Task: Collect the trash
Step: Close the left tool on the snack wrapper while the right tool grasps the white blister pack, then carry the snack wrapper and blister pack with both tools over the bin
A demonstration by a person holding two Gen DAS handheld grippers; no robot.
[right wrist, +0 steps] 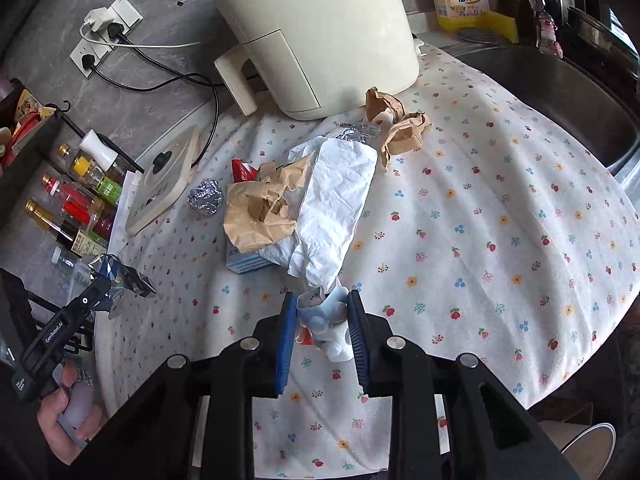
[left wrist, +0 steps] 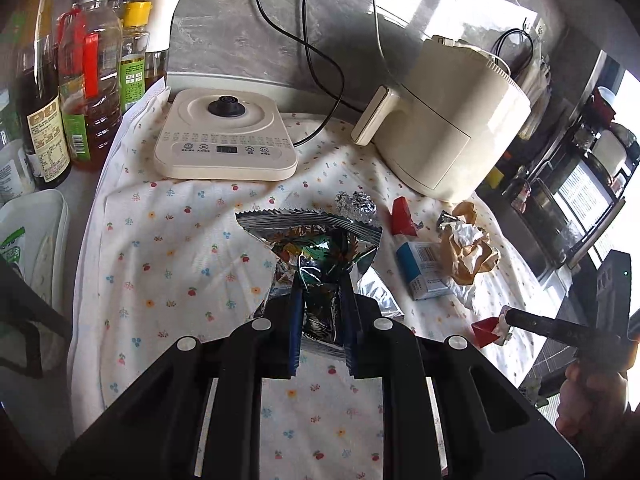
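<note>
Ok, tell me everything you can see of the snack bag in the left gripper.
The snack bag is a crinkled foil packet, silver inside, printed in dark green with orange and other colours outside. Its top edge is serrated and gapes open, pointing away from the camera. The left gripper is shut on its lower part, and the bag looks lifted off the floral cloth. In the right wrist view it looks crumpled and hangs at the cloth's left edge.

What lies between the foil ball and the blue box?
In the right wrist view, crumpled brown paper lies between the foil ball and the blue box, overlapping the box.
</note>
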